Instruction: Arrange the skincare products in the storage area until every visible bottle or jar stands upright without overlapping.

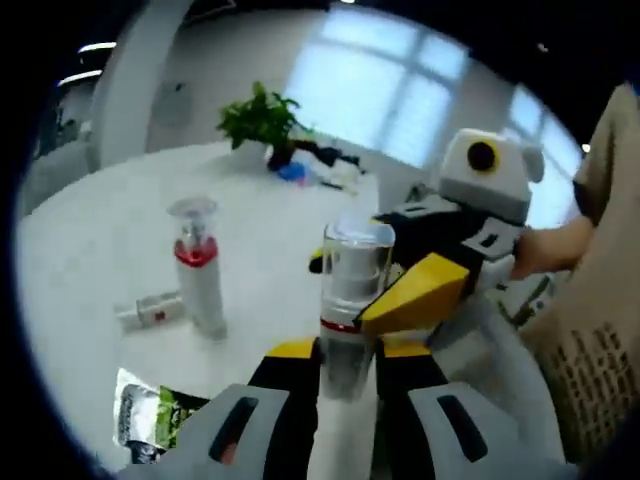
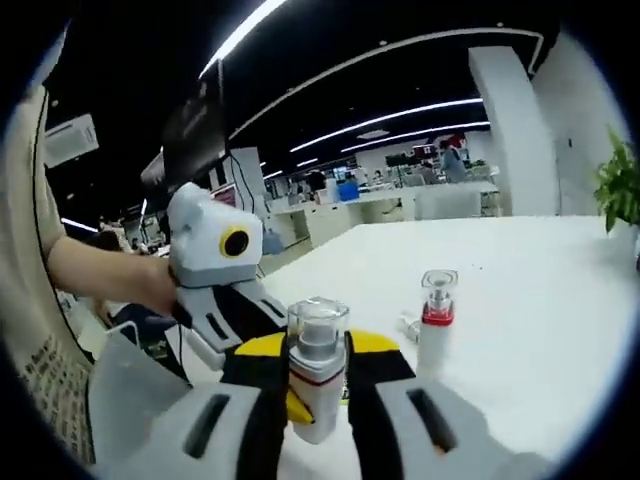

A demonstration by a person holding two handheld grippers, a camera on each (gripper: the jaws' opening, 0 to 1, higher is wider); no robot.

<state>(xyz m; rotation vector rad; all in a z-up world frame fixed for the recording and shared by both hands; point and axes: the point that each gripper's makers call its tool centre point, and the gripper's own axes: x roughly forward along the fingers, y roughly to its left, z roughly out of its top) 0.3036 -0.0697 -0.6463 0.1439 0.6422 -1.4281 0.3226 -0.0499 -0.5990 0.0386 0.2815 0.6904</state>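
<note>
On the white table [image 1: 90, 250], a small tube [image 1: 150, 310] was seen lying flat beside an upright red-banded pump bottle [image 1: 198, 268], while a clear-capped, red-banded bottle [image 1: 348, 310] was held upright, cap uppermost, pinched by the left gripper [image 1: 347, 352] and the right gripper [image 2: 316, 372].

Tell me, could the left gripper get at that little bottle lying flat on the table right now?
Probably not yet: the left gripper looks shut on the clear-capped pump bottle, with the right gripper on it too. The lying bottle has open table around it.
</note>
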